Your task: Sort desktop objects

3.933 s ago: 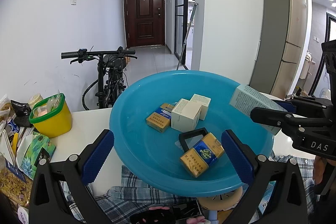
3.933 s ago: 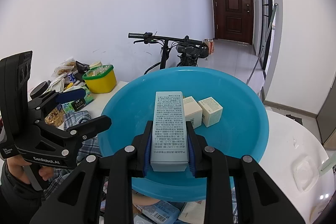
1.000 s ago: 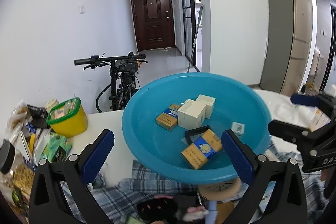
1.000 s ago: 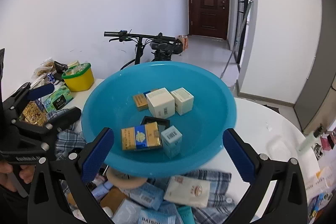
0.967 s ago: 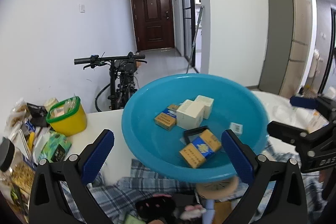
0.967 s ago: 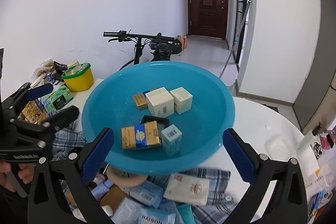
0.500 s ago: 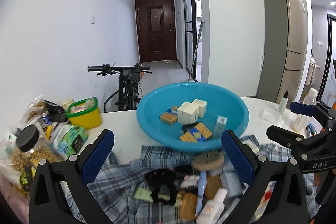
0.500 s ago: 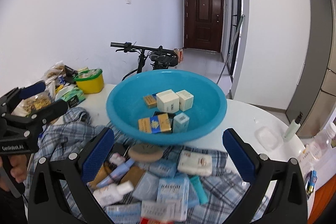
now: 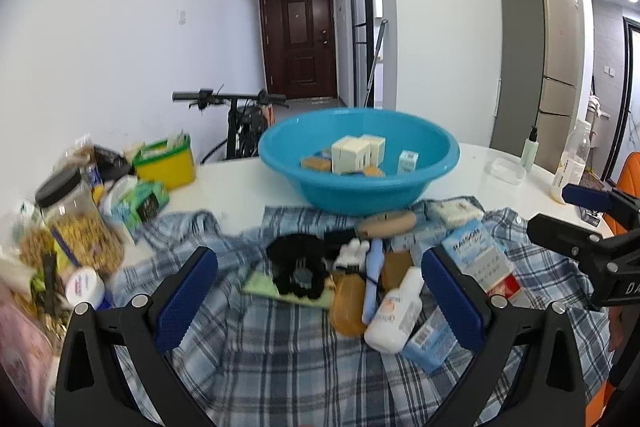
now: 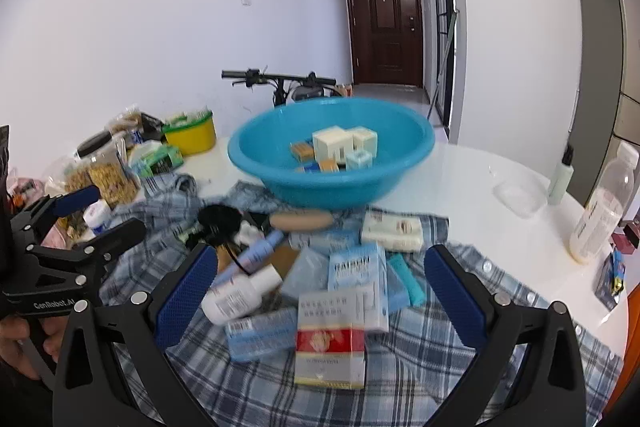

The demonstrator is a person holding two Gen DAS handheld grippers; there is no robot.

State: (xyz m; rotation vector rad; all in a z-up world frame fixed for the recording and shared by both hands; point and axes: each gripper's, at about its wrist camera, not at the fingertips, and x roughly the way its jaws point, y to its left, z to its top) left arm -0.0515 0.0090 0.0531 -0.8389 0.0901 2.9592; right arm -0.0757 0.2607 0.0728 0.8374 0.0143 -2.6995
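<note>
A blue basin (image 9: 440, 147) (image 10: 256, 155) stands on the white table and holds several small boxes, among them cream cartons (image 9: 352, 155) (image 10: 334, 145) and a pale blue box (image 9: 408, 161) (image 10: 359, 159). In front of it a pile of loose items lies on a plaid cloth (image 9: 280, 355) (image 10: 400, 387): a white bottle (image 9: 394, 315) (image 10: 240, 293), a red and white box (image 10: 331, 341), a pale blue carton (image 9: 476, 257) (image 10: 356, 267), a black hair clip (image 9: 298, 269). My left gripper (image 9: 320, 299) and my right gripper (image 10: 320, 291) both hang open over the pile, holding nothing.
A yellow tub with a green rim (image 9: 166, 165) (image 10: 192, 133), snack bags and a jar (image 9: 72, 219) crowd the table's left side. At the right stand a spray bottle (image 9: 530, 149), a plastic bottle (image 10: 604, 203) and a clear lidded dish (image 10: 520, 197). A bicycle (image 9: 240, 115) stands behind.
Both grippers have pulled back and up from the basin, so the pile on the cloth now lies under them. The pale blue box held earlier by the right gripper lies in the basin.
</note>
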